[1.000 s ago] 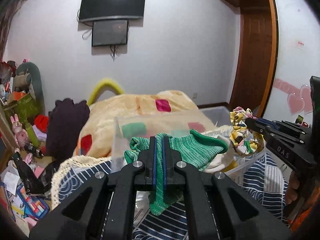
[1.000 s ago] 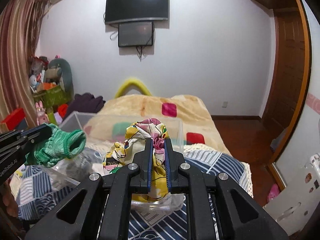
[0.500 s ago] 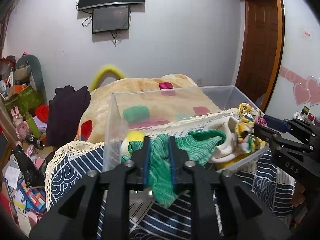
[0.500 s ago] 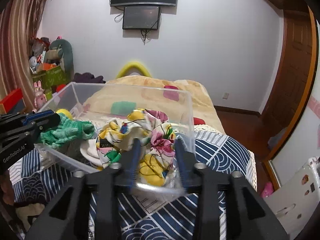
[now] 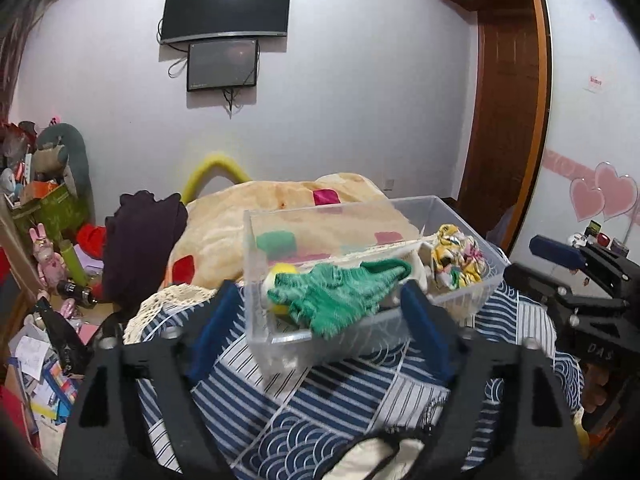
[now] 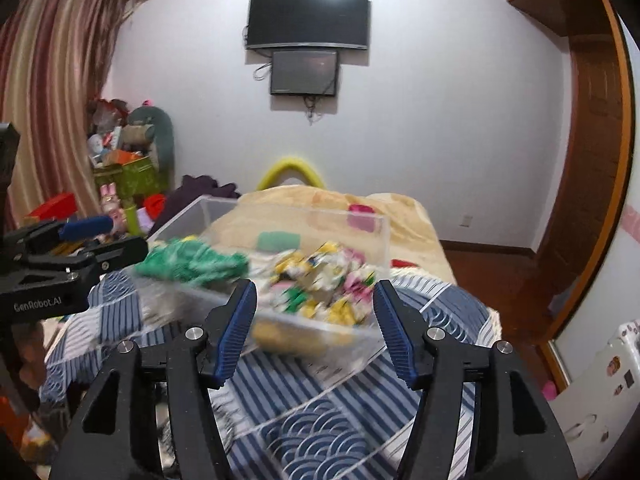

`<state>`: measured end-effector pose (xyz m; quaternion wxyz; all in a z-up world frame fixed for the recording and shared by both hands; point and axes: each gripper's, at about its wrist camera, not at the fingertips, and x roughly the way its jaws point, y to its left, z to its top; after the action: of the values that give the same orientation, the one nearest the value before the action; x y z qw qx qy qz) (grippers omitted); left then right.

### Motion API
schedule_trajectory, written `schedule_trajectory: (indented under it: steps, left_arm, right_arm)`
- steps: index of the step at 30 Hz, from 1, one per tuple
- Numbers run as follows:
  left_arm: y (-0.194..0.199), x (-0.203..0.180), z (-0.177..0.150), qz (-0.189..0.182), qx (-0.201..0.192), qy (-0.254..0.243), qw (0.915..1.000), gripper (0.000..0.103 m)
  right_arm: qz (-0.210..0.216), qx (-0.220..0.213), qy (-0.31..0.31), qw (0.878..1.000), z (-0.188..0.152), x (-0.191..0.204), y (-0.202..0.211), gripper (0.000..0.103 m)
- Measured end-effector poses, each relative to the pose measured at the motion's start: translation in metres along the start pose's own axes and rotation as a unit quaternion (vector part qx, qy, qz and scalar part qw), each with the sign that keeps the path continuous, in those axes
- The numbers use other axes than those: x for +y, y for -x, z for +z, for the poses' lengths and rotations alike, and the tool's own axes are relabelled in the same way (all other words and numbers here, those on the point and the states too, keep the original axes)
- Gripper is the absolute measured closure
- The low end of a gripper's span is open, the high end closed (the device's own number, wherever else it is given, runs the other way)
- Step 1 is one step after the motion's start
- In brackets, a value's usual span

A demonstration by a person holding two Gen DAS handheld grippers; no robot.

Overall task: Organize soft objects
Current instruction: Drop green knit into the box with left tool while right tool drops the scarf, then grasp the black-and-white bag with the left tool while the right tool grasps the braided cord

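A clear plastic bin [image 5: 256, 312] stands on the striped blue bedspread [image 5: 328, 392]. A green knit cloth [image 5: 340, 292] lies in it, draped over the near rim. A floral yellow cloth [image 5: 458, 256] lies in its right end. A yellow ball [image 5: 280, 270] shows at the left. My left gripper [image 5: 320, 328] is open and empty just in front of the bin. My right gripper [image 6: 316, 320] is open and empty before the bin [image 6: 360, 232], with the floral cloth [image 6: 320, 280] and green cloth [image 6: 192, 264] beyond it.
A beige blanket [image 5: 248, 216] with coloured patches covers the bed behind the bin. A dark garment [image 5: 140, 240] hangs at the left. Toys and boxes [image 5: 44, 240] clutter the floor at left. A wooden door [image 5: 504, 120] is at right. Screens [image 5: 224, 28] hang on the wall.
Both grippers opened and let go: the green cloth and the floral cloth dropped into the bin. Both grippers have pulled back a little from it.
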<state>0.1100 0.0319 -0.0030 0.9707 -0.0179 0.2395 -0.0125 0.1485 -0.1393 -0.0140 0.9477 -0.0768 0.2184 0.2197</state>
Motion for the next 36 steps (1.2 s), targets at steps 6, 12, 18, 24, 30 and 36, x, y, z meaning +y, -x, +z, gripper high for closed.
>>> schedule_trajectory:
  steps: [6,12,18,24,30,36]
  left_arm:
    - [0.014,-0.002,-0.026,0.012,0.01,-0.015,0.9998,0.006]
    - [0.009,0.0,-0.061,0.005,0.054,-0.015,0.9984,0.006]
    - [0.0,0.0,-0.094,-0.007,0.095,-0.017,0.9953,0.006]
    - [-0.009,-0.006,-0.115,-0.029,0.12,-0.01,0.9923,0.007]
    - [-0.014,-0.009,-0.121,-0.055,0.131,-0.005,0.9898,0.036]
    - [-0.008,-0.011,-0.122,-0.054,0.123,-0.009,0.9909,0.082]
  right_arm:
    - [0.026,0.04,0.017,0.999,-0.026,0.016,-0.008,0.046]
    - [0.047,0.09,0.02,0.995,-0.051,0.026,-0.027,0.046]
    - [0.076,0.128,0.01,0.989,-0.064,0.03,-0.046,0.056]
    - [0.076,0.149,0.024,0.986,-0.075,0.04,-0.056,0.077]
    - [0.078,0.144,0.036,0.986,-0.079,0.045,-0.051,0.097]
    - [0.069,0.126,0.018,0.989,-0.077,0.036,-0.042,0.097]
